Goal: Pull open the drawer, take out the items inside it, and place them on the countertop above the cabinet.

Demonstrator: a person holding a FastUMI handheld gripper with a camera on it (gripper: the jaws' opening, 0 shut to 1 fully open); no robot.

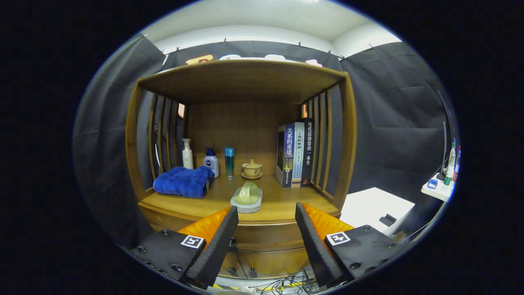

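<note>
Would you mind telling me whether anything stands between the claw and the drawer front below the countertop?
Nothing visible does. The claw is open, its fingers spread on either side of the drawer front, with only open air between. The green soap on its dish sits higher up, on the countertop.

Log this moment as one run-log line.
stage: approach | gripper: open, holding nothing, facing cabinet front | drawer: appears closed | countertop: towel, bottles, cup, books
</note>
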